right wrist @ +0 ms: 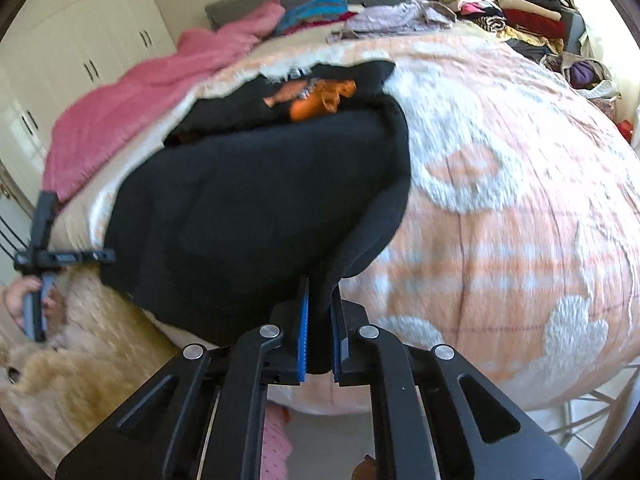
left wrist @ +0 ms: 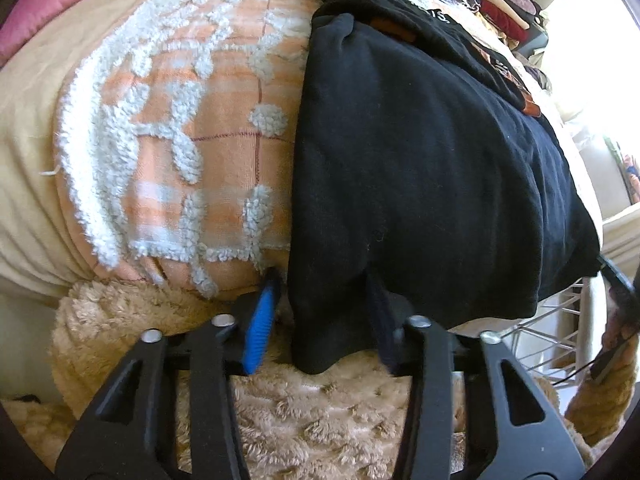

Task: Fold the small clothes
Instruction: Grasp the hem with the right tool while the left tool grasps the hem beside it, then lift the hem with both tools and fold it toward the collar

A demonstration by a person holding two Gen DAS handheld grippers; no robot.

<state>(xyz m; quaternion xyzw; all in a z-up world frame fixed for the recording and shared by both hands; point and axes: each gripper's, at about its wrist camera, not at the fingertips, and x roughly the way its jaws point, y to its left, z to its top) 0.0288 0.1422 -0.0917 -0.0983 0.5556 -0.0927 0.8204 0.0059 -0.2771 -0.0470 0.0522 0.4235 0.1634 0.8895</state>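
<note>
Right wrist view: right gripper (right wrist: 320,320) clamps the black T-shirt (right wrist: 256,200) hem; left gripper (left wrist: 320,320) straddles its corner, pads not visibly pressing. Lift both evenly, keeping the hem taut.

Ahead of the right tongs (right wrist: 320,320), passage is blocked by the black garment (right wrist: 256,200), a fold of which is clamped between their blue pads. To their right, open peach bedspread (right wrist: 520,208) is offered. Far ahead, the way is closed by piled clothes (right wrist: 516,12). Between the left tongs' (left wrist: 316,320) fingers the garment's corner is found; left of them, bedspread lies free.
</note>
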